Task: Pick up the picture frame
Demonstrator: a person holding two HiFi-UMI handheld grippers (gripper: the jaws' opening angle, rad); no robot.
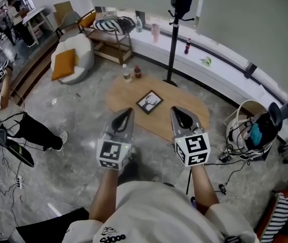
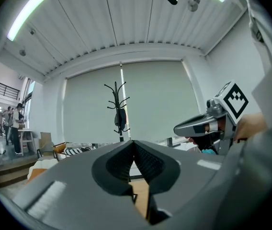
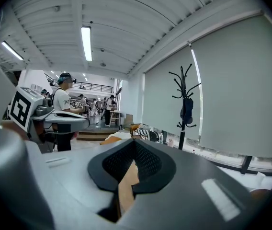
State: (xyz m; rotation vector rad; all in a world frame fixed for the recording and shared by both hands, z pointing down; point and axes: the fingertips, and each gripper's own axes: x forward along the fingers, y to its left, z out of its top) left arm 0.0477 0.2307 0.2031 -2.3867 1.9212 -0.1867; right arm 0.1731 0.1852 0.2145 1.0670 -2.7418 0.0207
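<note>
The picture frame (image 1: 149,102), black-edged with a pale picture, lies flat on the oval wooden table (image 1: 184,105) in the head view. My left gripper (image 1: 128,110) hangs over the table's near left edge, below and left of the frame. The right gripper (image 1: 177,110) is below and right of it. Both are held in the air, apart from the frame. In the left gripper view the jaws (image 2: 134,143) meet at the tips with nothing between them. The right gripper's jaws (image 3: 135,142) are likewise shut and empty in the right gripper view. Neither gripper view shows the frame.
Two small bottles (image 1: 127,74) stand at the table's far left edge. A black coat stand (image 1: 174,34) rises behind the table. A white seat with an orange cushion (image 1: 73,57) is far left, a basket of cables (image 1: 250,130) at right, and a person (image 1: 12,120) at left.
</note>
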